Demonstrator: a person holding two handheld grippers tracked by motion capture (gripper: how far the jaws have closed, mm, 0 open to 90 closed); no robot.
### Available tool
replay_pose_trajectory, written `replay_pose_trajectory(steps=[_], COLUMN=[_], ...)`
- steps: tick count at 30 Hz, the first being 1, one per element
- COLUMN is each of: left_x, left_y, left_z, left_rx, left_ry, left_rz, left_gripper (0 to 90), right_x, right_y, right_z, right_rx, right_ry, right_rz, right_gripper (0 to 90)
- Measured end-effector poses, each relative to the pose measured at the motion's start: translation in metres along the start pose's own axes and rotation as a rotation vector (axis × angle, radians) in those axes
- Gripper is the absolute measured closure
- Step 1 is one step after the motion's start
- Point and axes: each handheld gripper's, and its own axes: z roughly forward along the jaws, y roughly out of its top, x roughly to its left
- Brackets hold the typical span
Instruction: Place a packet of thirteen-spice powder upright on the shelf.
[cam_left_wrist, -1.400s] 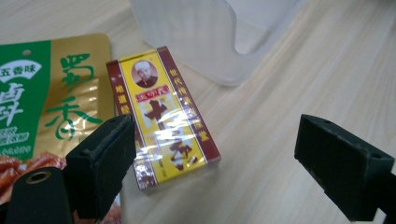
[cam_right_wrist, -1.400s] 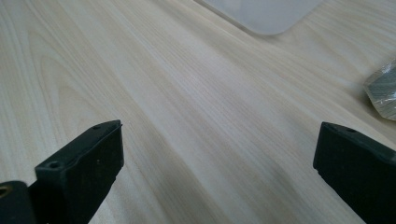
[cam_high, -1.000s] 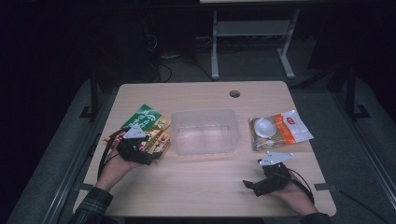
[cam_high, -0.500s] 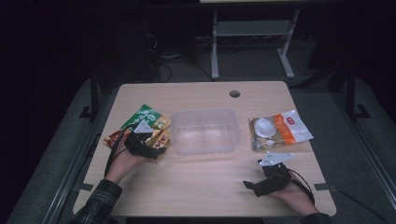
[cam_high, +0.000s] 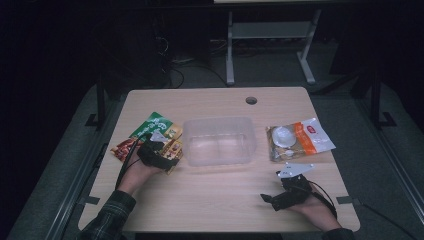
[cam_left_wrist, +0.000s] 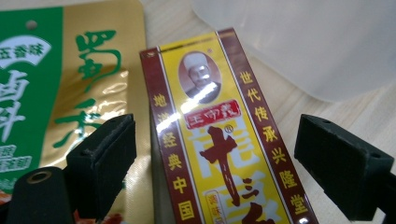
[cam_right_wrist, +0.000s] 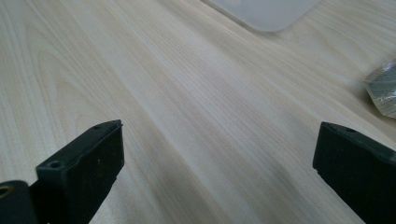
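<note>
Straddling a yellow-and-maroon spice box (cam_left_wrist: 224, 140), the left gripper (cam_left_wrist: 224, 161) stands wide, jaws either side, not touching; the box overlaps a green-gold packet (cam_left_wrist: 60, 84) beside the clear tub (cam_high: 220, 140). Right gripper (cam_right_wrist: 219, 172) gapes over bare table (cam_right_wrist: 187, 93).

Dim, dark-edged high view; glare streaks the glossy yellow box (cam_left_wrist: 224, 140), near claw tips blur.
</note>
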Motion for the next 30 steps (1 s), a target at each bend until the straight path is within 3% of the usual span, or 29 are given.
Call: replay_pose_trajectory(steps=[9, 16, 19, 26, 30], left_x=[-0.002, 0.000, 0.001, 0.007, 0.007], left_y=[-0.003, -0.005, -0.006, -0.008, -0.009], left_z=[0.004, 0.005, 0.004, -0.001, -0.008], left_rx=[0.042, 0.074, 0.066, 0.072, 0.051], left_ry=[0.010, -0.009, -0.017, -0.014, -0.025], left_rz=[0.001, -0.005, -0.036, -0.020, -0.028], left_gripper=[16.8, 23.5, 25.7, 30.8, 31.3], right_x=[0.000, -0.001, -0.001, -0.001, -0.002], right_y=[-0.001, -0.001, -0.001, -0.001, -0.001], right_z=[-0.001, -0.001, -0.001, -0.001, -0.001], right_rx=[0.003, 0.005, 0.007, 0.004, 0.005], right_ry=[-0.001, -0.001, -0.001, -0.001, -0.001], right_rz=[0.001, 0.004, 0.005, 0.006, 0.000], right_gripper=[1.7, 1.7, 1.8, 1.8, 1.8])
